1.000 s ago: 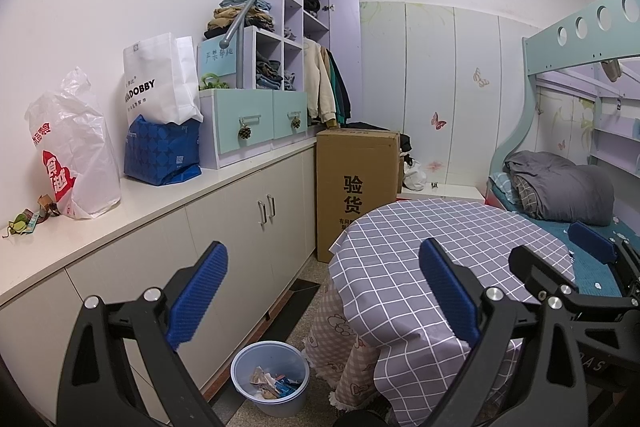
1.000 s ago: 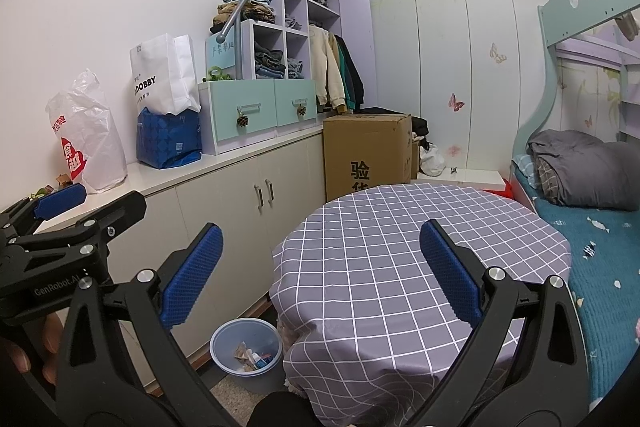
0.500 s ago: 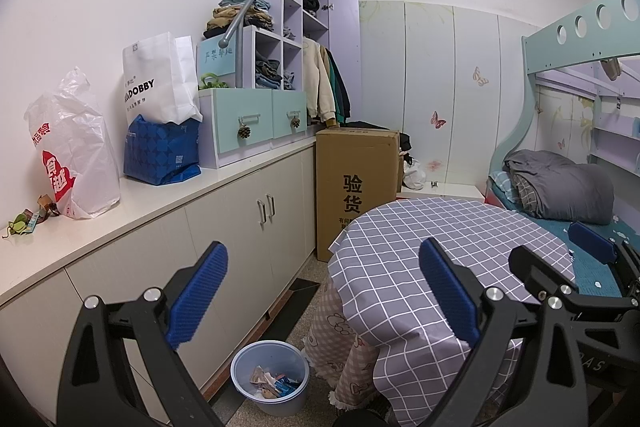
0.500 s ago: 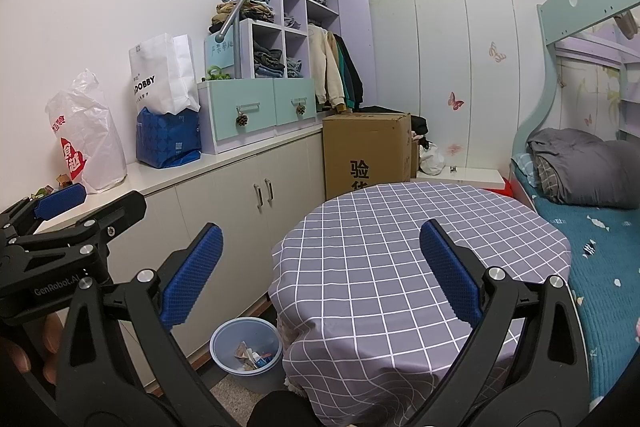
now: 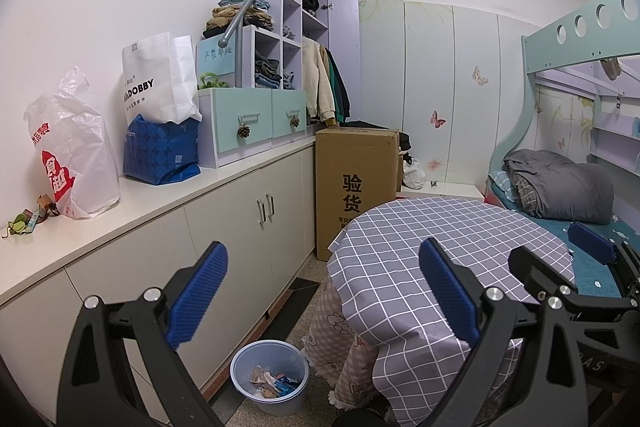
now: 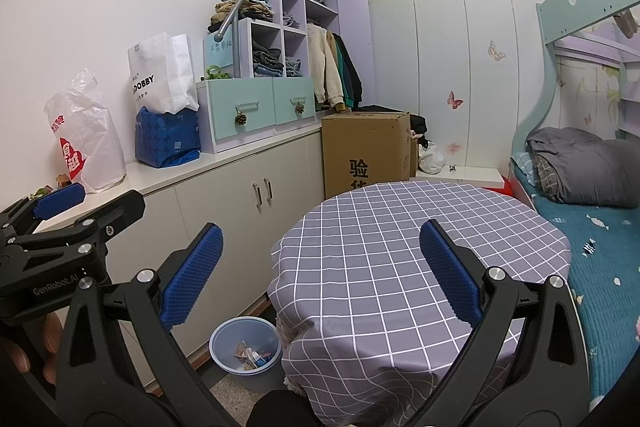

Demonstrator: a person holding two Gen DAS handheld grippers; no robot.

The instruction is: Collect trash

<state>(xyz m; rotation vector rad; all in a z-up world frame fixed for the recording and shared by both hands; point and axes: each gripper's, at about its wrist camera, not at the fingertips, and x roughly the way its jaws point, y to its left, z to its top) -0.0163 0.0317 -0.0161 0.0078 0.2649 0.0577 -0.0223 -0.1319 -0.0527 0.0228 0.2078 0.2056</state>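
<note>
A pale blue waste bin (image 5: 270, 375) with wrappers inside stands on the floor between the cabinets and the round table; it also shows in the right wrist view (image 6: 245, 347). My left gripper (image 5: 324, 291) is open and empty, held above the bin and the table's left edge. My right gripper (image 6: 320, 271) is open and empty, held over the near part of the table (image 6: 420, 247). Small scraps (image 5: 28, 217) lie on the counter at far left. Each gripper appears in the other's view, side by side.
A long white counter (image 5: 160, 203) carries a white plastic bag (image 5: 66, 151), a blue bag (image 5: 162, 151) and drawers. A cardboard box (image 5: 358, 183) stands behind the table. A bunk bed (image 6: 592, 219) with a grey blanket is on the right.
</note>
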